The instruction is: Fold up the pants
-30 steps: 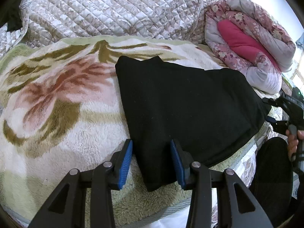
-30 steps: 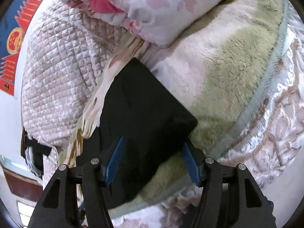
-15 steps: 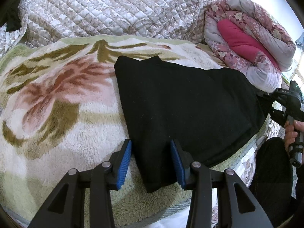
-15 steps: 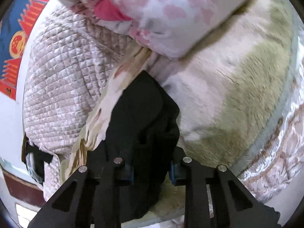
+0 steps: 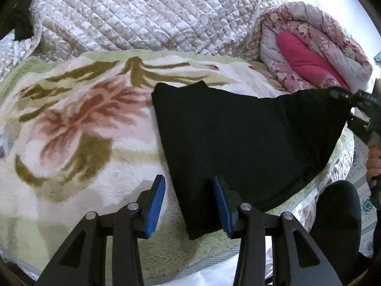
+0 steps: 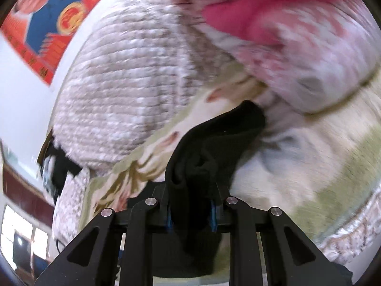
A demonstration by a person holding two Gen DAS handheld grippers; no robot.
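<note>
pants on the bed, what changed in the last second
The right gripper closed on the end of the black pants and lifted it off the blanket. The left gripper stayed open around the near corner, which still lies flat.

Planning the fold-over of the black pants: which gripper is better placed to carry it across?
Right. The right gripper is closing on one bunched end of the black pants and holds it raised off the blanket. The left gripper is open, straddling the other end without gripping.
</note>
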